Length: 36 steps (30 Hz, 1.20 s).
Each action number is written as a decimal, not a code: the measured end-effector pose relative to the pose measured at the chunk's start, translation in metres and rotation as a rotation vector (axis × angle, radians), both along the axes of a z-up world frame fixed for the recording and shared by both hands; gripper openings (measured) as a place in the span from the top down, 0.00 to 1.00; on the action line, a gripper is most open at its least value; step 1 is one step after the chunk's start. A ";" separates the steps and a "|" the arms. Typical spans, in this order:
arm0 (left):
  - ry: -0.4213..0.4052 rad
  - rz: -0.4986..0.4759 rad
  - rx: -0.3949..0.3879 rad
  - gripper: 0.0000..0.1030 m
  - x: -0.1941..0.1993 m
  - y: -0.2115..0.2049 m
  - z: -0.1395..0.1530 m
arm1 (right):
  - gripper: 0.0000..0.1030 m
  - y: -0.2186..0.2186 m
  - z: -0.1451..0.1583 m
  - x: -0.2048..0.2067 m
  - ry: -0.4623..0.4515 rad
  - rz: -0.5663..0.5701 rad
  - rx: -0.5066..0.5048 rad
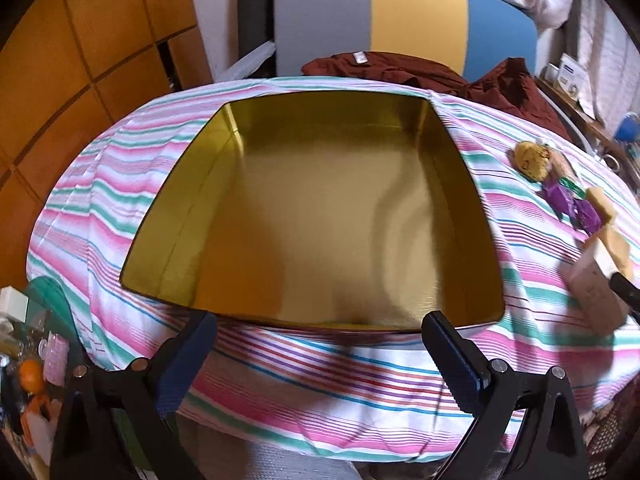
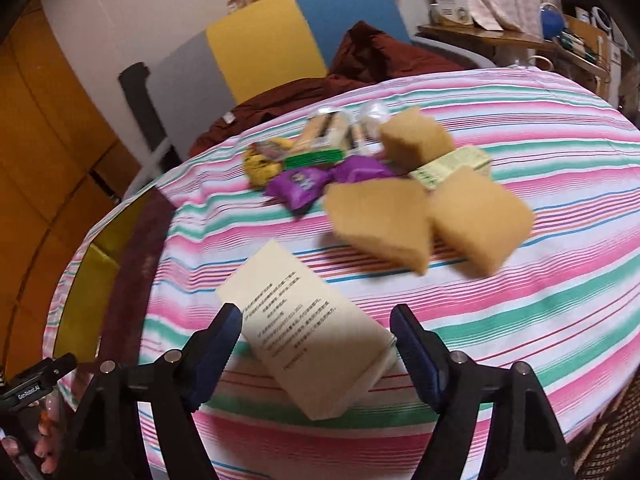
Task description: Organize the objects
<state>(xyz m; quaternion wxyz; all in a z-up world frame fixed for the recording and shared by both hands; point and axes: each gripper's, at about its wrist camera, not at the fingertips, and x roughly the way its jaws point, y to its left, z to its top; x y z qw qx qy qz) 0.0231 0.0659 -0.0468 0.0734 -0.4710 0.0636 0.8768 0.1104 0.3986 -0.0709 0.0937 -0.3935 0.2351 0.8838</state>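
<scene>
An empty gold tin box (image 1: pixel 320 216) sits on the striped tablecloth (image 1: pixel 320 380), right ahead of my left gripper (image 1: pixel 316 354), which is open and empty at its near rim. My right gripper (image 2: pixel 316 344) is open, its jaws on either side of a cream box with printed text (image 2: pixel 312 332), touching or apart I cannot tell. This box also shows in the left wrist view (image 1: pixel 596 288). Beyond lie tan sponge blocks (image 2: pixel 384 224), purple wrapped sweets (image 2: pixel 320 180), a yellow cookie packet (image 2: pixel 262 162) and a pale green box (image 2: pixel 452 166).
A dark red garment (image 1: pixel 400 70) lies at the table's far edge before a grey, yellow and blue chair back (image 1: pixel 400 20). A cluttered shelf (image 2: pixel 520 36) stands at the right. Clutter (image 1: pixel 28 360) sits low at the left, below the table.
</scene>
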 end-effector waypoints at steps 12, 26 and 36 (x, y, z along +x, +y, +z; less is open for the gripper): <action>0.061 -0.188 0.051 0.00 0.021 0.044 0.022 | 0.26 -0.027 0.028 -0.009 0.129 0.077 0.143; -0.115 -0.382 0.253 0.00 0.032 0.095 0.021 | 0.39 0.026 0.004 -0.048 -0.008 0.090 0.535; -0.121 -0.444 0.208 0.00 0.037 0.131 0.025 | 0.48 0.034 -0.008 -0.051 -0.061 0.041 0.591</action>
